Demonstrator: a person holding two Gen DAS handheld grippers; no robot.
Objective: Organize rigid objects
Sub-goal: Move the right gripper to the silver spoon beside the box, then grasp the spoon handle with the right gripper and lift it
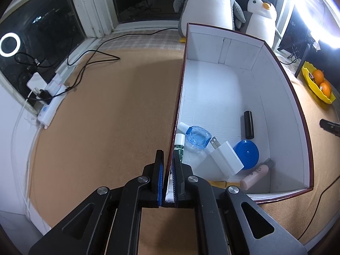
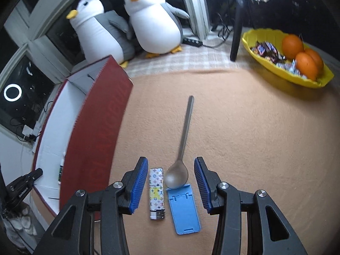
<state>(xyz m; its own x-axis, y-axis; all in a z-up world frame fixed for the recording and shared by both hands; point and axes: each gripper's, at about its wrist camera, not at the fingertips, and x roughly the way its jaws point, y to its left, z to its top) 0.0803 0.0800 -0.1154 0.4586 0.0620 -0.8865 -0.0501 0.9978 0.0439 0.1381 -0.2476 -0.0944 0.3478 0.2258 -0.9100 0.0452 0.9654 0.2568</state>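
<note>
White-lined box with charger; blue lid; bottles.

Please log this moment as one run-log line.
left gripper: shut on box wall | right gripper: open above lighter, spoon, blue stand

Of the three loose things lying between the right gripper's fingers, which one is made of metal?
The spoon. It is grey metal with a long thin handle, and its bowl rests on the blue plastic phone stand; the patterned lighter lies beside them.

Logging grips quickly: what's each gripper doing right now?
Left gripper: shut on the box wall.
Right gripper: open, holding nothing, above the lighter and spoon.
</note>
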